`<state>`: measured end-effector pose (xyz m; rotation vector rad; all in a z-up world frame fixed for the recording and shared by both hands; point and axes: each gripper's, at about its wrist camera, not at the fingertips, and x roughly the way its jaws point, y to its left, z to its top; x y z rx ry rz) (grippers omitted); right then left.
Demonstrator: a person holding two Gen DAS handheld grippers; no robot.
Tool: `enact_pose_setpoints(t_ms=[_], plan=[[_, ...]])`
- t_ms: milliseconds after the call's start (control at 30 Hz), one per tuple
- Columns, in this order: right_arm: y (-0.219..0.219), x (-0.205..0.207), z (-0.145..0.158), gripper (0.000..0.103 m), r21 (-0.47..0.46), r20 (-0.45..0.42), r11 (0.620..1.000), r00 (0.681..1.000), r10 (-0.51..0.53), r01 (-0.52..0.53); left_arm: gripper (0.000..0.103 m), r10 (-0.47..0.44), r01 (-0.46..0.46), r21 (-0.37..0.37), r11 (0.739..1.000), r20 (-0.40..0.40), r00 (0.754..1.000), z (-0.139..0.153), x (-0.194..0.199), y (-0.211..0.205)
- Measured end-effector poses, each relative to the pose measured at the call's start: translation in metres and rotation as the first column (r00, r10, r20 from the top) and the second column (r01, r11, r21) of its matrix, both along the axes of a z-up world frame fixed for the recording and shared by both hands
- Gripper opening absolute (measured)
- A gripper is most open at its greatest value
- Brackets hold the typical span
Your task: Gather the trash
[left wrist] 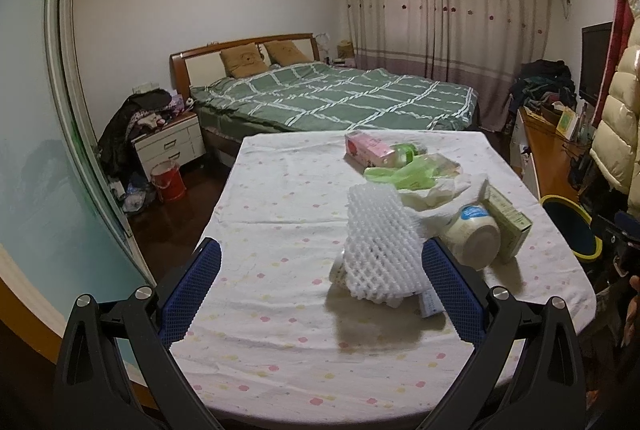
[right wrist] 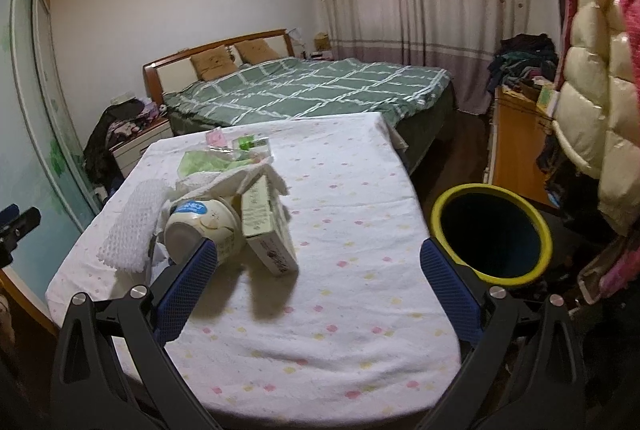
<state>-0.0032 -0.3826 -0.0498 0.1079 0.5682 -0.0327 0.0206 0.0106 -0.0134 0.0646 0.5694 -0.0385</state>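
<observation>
The left gripper (left wrist: 320,294) is spread wide over the table (left wrist: 280,370), holding nothing; the white foam net (left wrist: 380,250) lies between its fingers, nearer the right one, perhaps touching it. Just past the net lie a white jar (left wrist: 474,232) on its side and a green box (left wrist: 508,222).

The right gripper (right wrist: 320,286) is also spread and empty. Its left finger overlaps the jar (right wrist: 200,226), with the box (right wrist: 266,234) just beside. The yellow-rimmed bin (right wrist: 492,230) stands off the table's right edge, behind the right finger.
</observation>
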Motion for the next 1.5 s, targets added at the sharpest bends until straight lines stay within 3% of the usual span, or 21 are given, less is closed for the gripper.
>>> enact_pose_setpoints(t_ms=[200, 267, 400, 533, 700, 933, 1100, 1167, 1300, 1367, 1400, 1500], plan=[[0.025, 0.040, 0.015, 0.094, -0.022, 0.016, 0.995, 0.995, 0.099, -0.098, 0.099, 0.013, -0.014, -0.008, 1.000, -0.023, 1.000, -0.009, 0.014, 0.009], [0.039, 0.060, 0.019, 0.082, -0.019, 0.005, 0.985, 0.985, 0.171, -0.171, 0.099, 0.019, -0.019, -0.009, 1.000, -0.028, 0.999, -0.010, 0.019, 0.012], [0.069, 0.105, 0.020, 0.073, -0.021, -0.040, 0.954, 0.954, 0.298, -0.299, 0.099, 0.026, -0.027, -0.010, 1.000, -0.037, 0.999, -0.013, 0.030, 0.018], [0.102, 0.146, 0.017, 0.072, -0.078, -0.089, 0.907, 0.909, 0.407, -0.414, 0.099, 0.027, -0.028, -0.005, 1.000, -0.044, 0.999, -0.015, 0.040, 0.021], [0.126, 0.180, 0.013, 0.072, -0.140, -0.133, 0.868, 0.877, 0.461, -0.477, 0.099, 0.028, -0.029, -0.006, 1.000, -0.052, 0.998, -0.019, 0.054, 0.025], [0.134, 0.223, -0.005, 0.071, -0.172, -0.234, 0.853, 0.861, 0.451, -0.494, 0.099, 0.021, -0.022, -0.013, 1.000, -0.071, 0.997, -0.025, 0.074, 0.028], [0.136, 0.235, -0.018, 0.054, -0.170, -0.297, 0.835, 0.835, 0.464, -0.524, 0.099, 0.011, -0.013, -0.021, 1.000, -0.084, 0.996, -0.029, 0.086, 0.028], [0.134, 0.237, -0.020, 0.039, -0.156, -0.309, 0.833, 0.827, 0.469, -0.531, 0.099, 0.006, -0.008, -0.023, 1.000, -0.087, 0.996, -0.030, 0.089, 0.027], [0.132, 0.238, -0.019, 0.027, -0.133, -0.309, 0.831, 0.819, 0.484, -0.541, 0.099, 0.000, -0.002, -0.021, 1.000, -0.089, 0.996, -0.031, 0.089, 0.023], [0.131, 0.236, -0.014, 0.015, -0.119, -0.289, 0.830, 0.819, 0.496, -0.545, 0.099, 0.000, -0.002, -0.021, 1.000, -0.088, 0.996, -0.030, 0.089, 0.023], [0.131, 0.235, -0.011, 0.004, -0.107, -0.274, 0.831, 0.820, 0.503, -0.546, 0.099, 0.000, -0.001, -0.021, 1.000, -0.087, 0.996, -0.031, 0.088, 0.024], [0.127, 0.230, 0.006, 0.004, -0.083, -0.212, 0.840, 0.833, 0.511, -0.537, 0.099, -0.002, 0.000, -0.018, 1.000, -0.080, 0.997, -0.030, 0.088, 0.023]])
